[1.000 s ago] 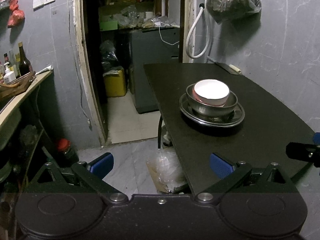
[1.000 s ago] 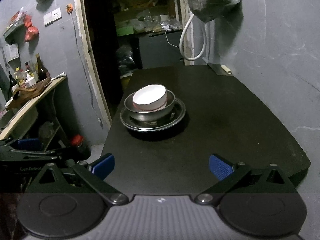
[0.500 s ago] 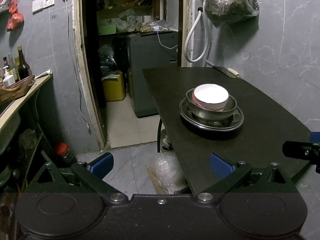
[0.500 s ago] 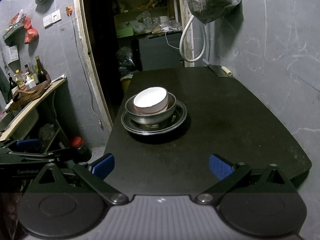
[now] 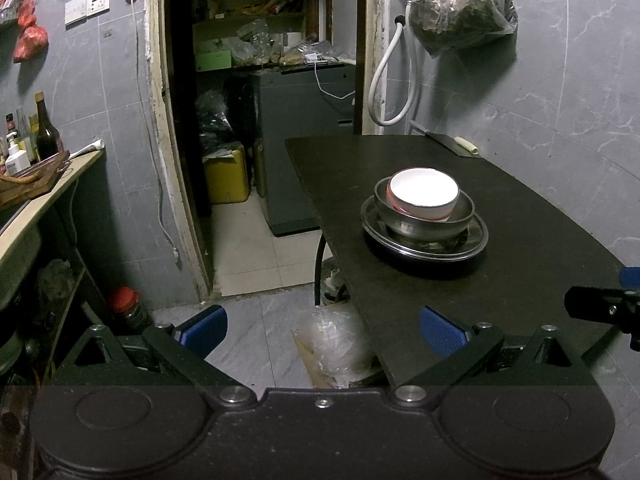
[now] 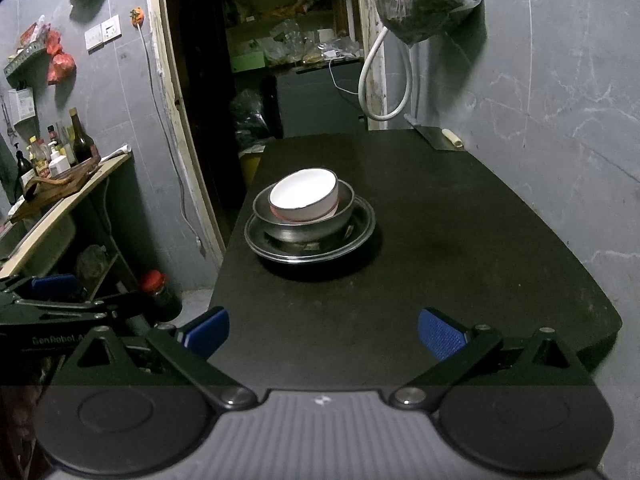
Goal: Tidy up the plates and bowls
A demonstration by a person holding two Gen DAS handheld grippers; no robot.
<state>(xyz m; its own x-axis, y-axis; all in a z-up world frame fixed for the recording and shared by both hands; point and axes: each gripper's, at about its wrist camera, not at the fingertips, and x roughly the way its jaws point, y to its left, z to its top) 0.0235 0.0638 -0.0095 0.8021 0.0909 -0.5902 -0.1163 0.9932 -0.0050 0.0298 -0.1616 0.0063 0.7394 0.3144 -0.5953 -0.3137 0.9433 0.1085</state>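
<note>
A white bowl sits tilted inside a steel bowl, which stands on a steel plate on a black table. The same stack shows in the right wrist view: white bowl, steel bowl, steel plate. My left gripper is open and empty, off the table's left edge, over the floor. My right gripper is open and empty above the table's near edge, well short of the stack.
A cleaver lies at the table's far right corner. A side counter with bottles stands on the left. A red-capped jar and a plastic bag are on the floor. A doorway opens behind.
Both grippers have drawn back and risen slightly from the table; the stack looks farther off. Both stay open. The dishes have not moved.
</note>
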